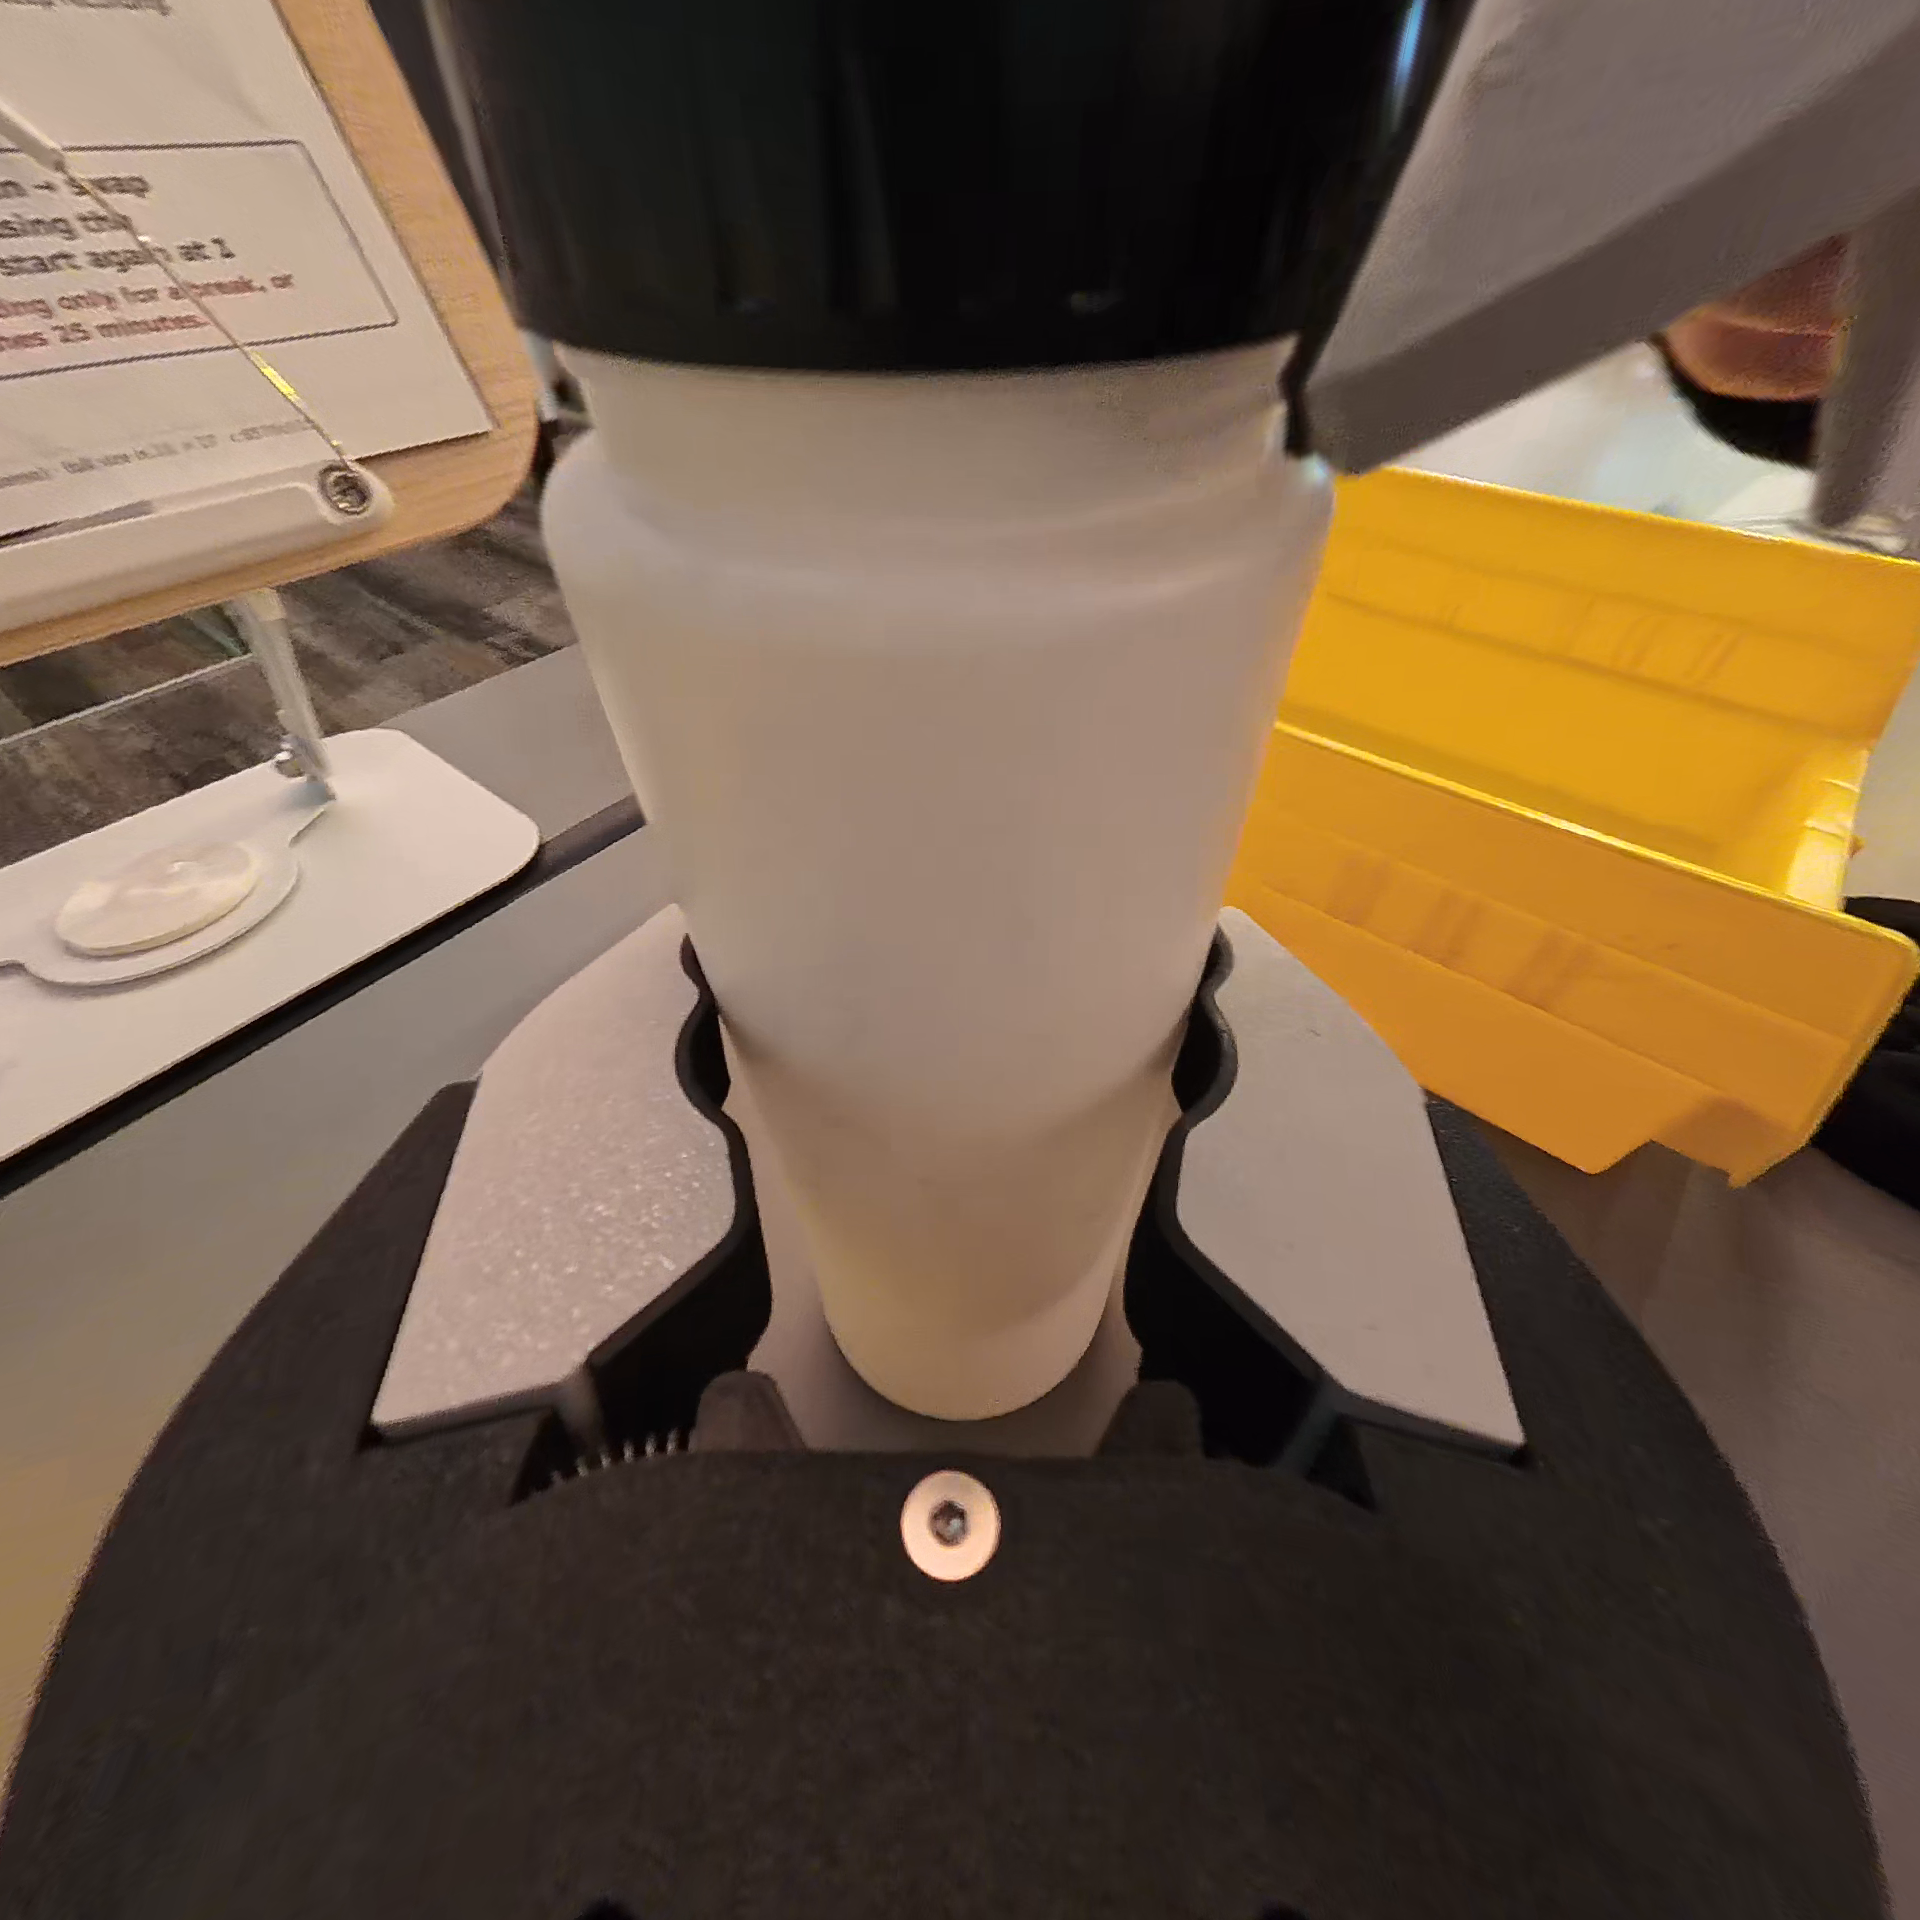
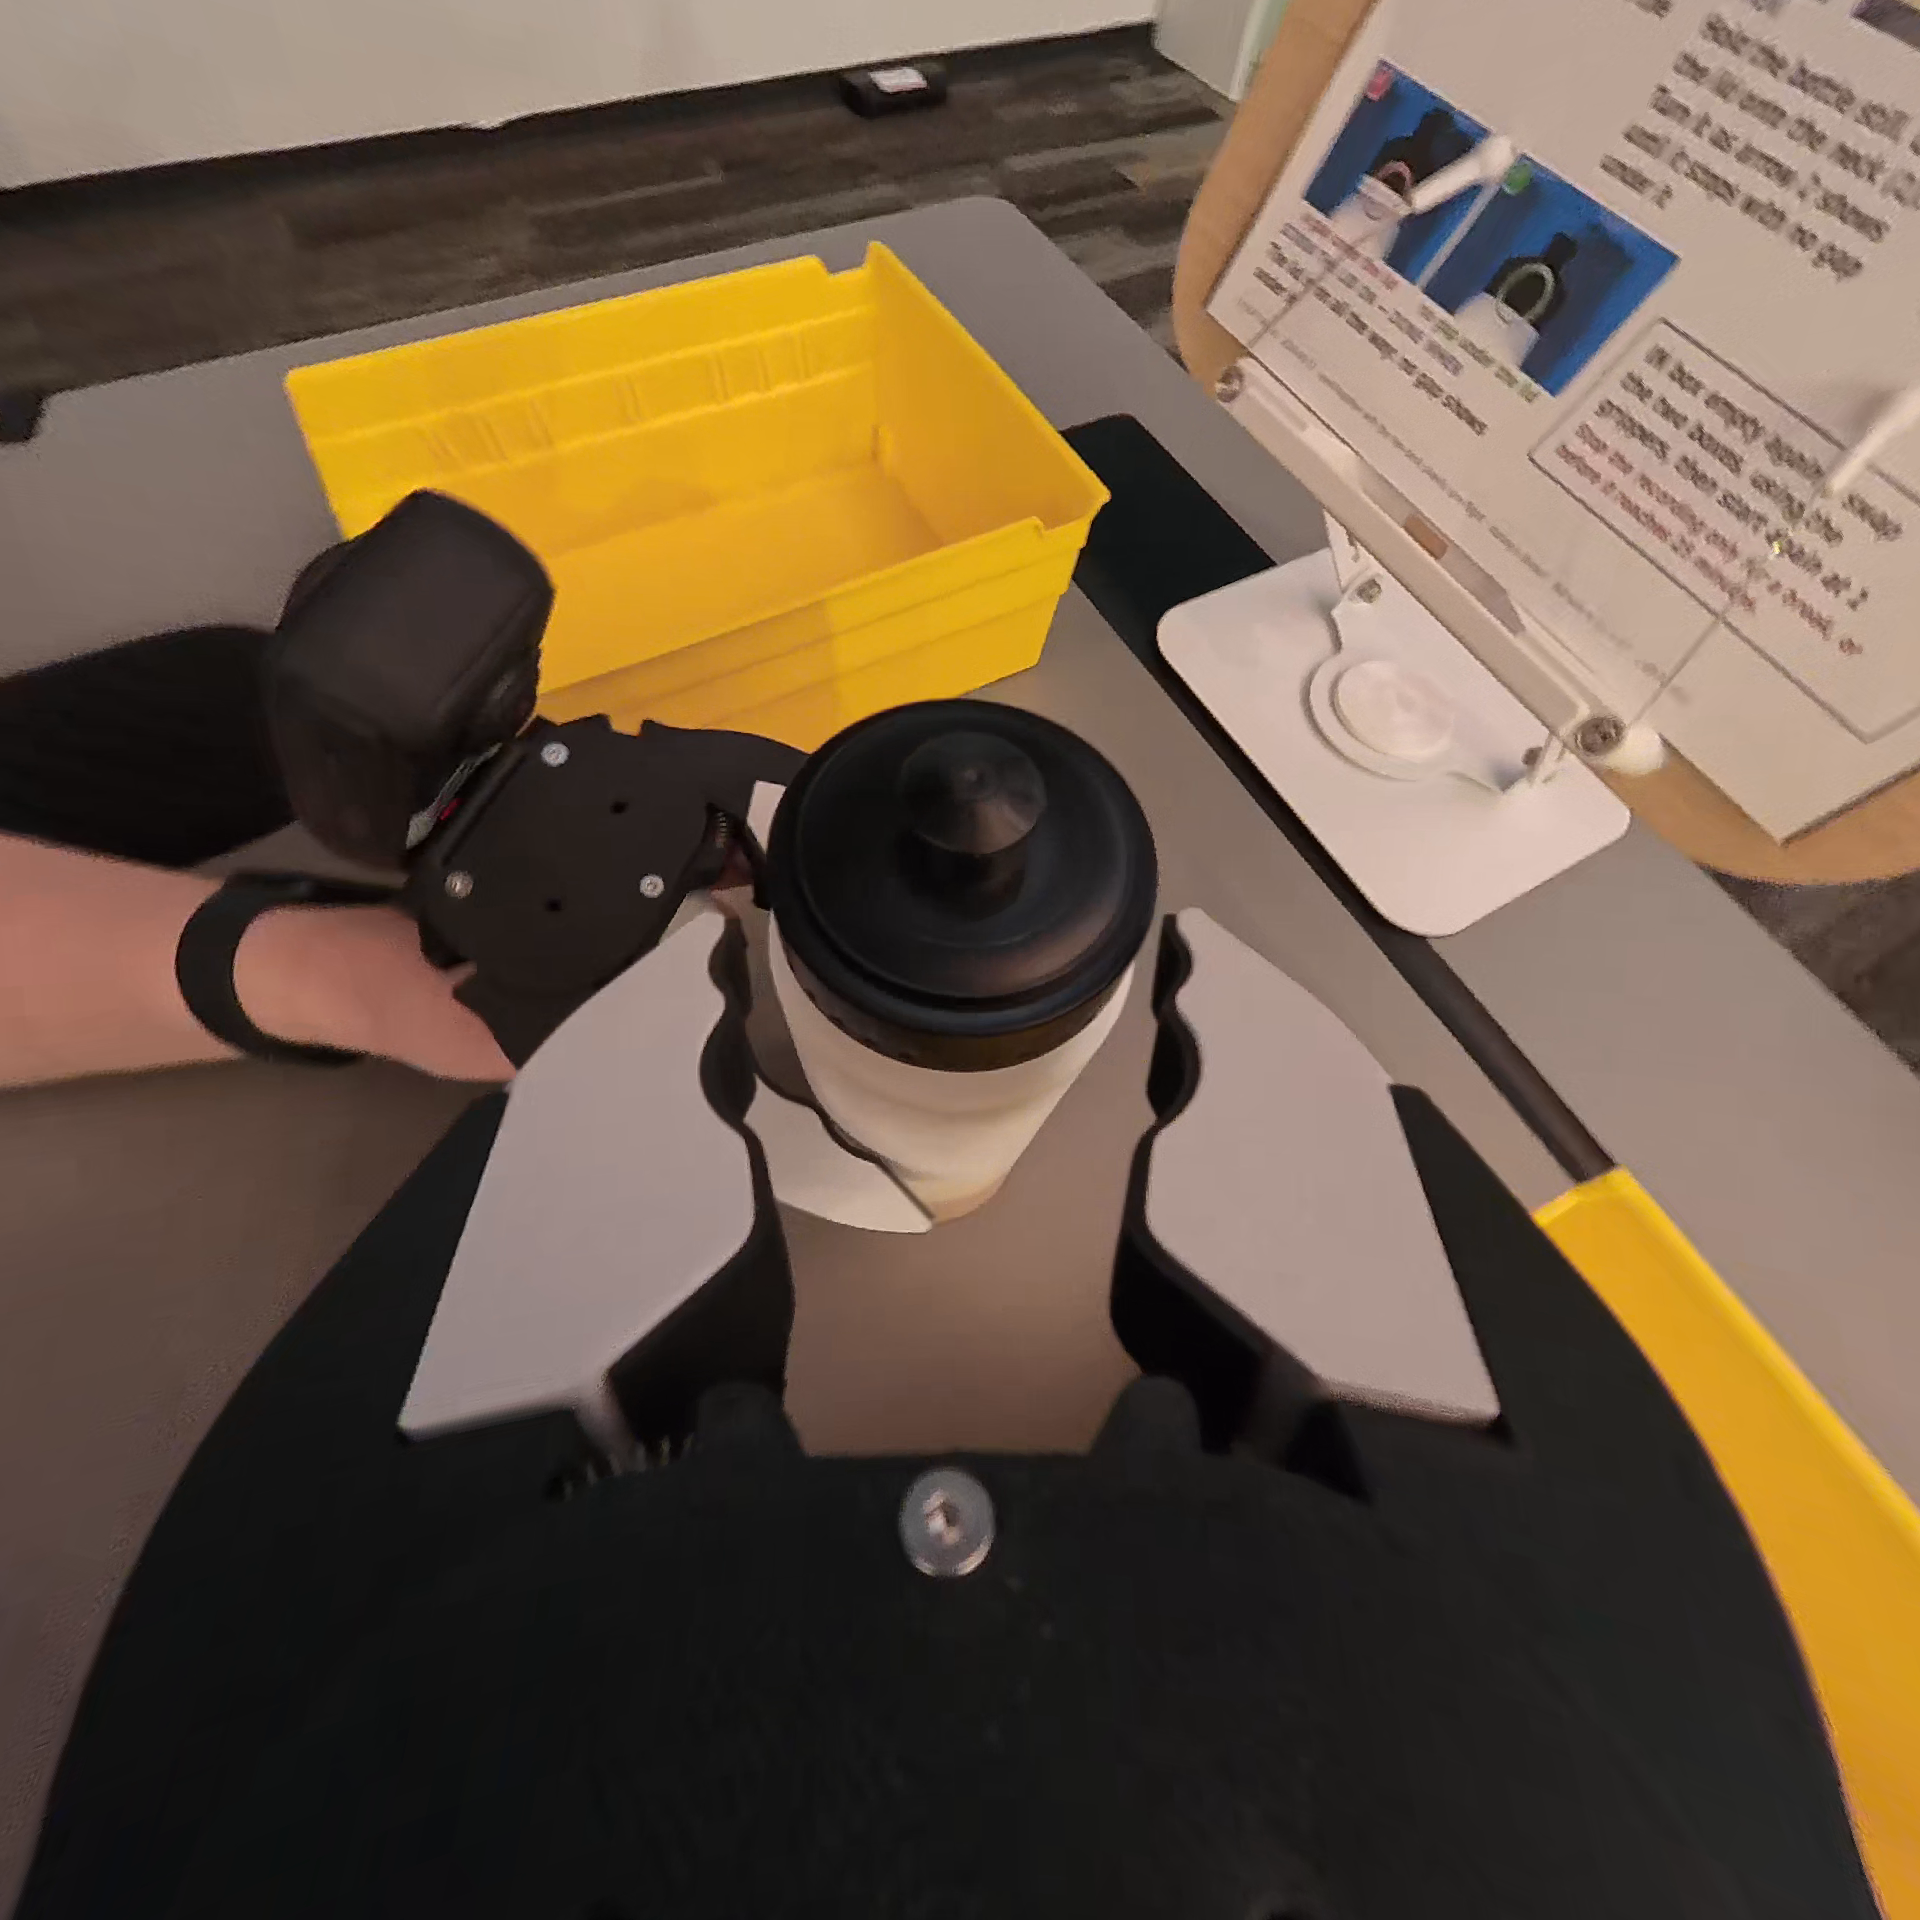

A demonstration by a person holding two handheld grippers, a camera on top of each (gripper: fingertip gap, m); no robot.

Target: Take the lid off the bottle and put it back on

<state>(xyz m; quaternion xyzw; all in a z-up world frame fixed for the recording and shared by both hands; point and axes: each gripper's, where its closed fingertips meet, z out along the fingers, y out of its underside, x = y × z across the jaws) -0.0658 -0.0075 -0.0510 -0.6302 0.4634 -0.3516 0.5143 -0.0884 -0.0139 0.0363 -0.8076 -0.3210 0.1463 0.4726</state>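
Clamping the white bottle (image 1: pixel 935 831) low on its body, the left gripper (image 1: pixel 951 1049) has both fingers pressed against its sides. That bottle stands upright on the grey tabletop (image 2: pixel 1351 935), its black lid (image 2: pixel 961 862) seated on the neck. Above it, the right gripper (image 2: pixel 945 997) hovers with its jaws spread wide, holding nothing, one finger on each side of the lid. A yellow bin (image 2: pixel 727 499) sits toward the tabletop's far edge, a document stand (image 2: pixel 1403 727) near its right edge.

Your left gripper (image 1: pixel 956 1049) is clamped from the side, fingers (image 1: pixel 582 1174) pressed in; your right gripper (image 2: pixel 951 1049) hovers above, jaws spread wide.
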